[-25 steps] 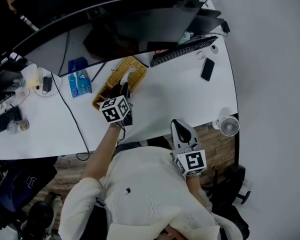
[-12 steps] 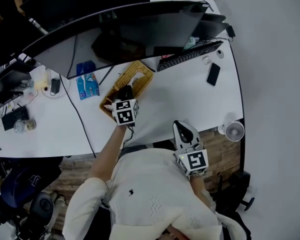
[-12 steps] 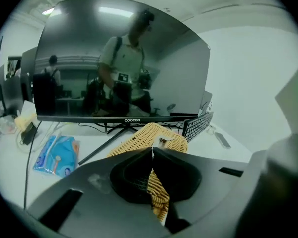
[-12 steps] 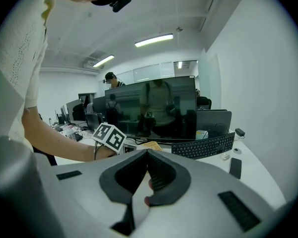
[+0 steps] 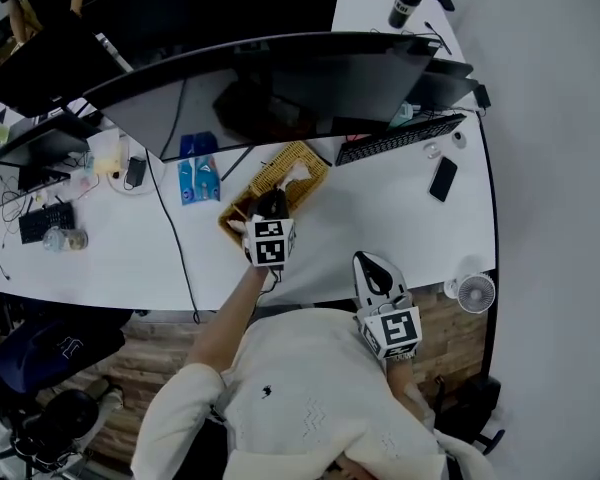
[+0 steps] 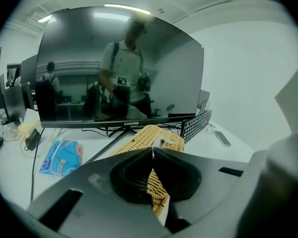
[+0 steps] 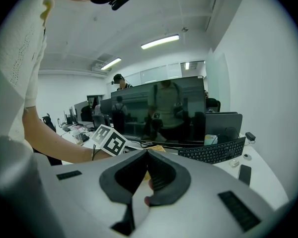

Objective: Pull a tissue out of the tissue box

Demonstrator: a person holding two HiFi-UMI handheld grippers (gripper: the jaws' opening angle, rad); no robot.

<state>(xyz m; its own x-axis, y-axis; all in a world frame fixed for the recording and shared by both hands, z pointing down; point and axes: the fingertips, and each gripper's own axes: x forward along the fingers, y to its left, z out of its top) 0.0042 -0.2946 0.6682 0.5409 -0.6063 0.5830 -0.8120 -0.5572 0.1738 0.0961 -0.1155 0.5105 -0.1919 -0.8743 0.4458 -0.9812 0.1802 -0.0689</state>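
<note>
The left hand-held gripper reaches over the near end of the wicker tissue box on the white tabletop. Its jaws are pressed together, tip against tip. In the left gripper view this hand-held gripper has the box directly under and beyond its tips. The white tissue pokes up out of the box's top just past them, slightly to their right. The tissue touches or nearly touches the tips, but whether a fold of it is caught between the pads cannot be made out. From the head view the tissue stands up from the box just ahead of the gripper.

The right hand-held gripper sits well apart, nearer the person, at the tabletop's near edge. Its jaws meet at the tips with nothing between them, as the right gripper view shows.

Beyond the left hand-held gripper stands a curved monitor. A keyboard and a phone lie off to its right, and a blue packet lies to its left.
</note>
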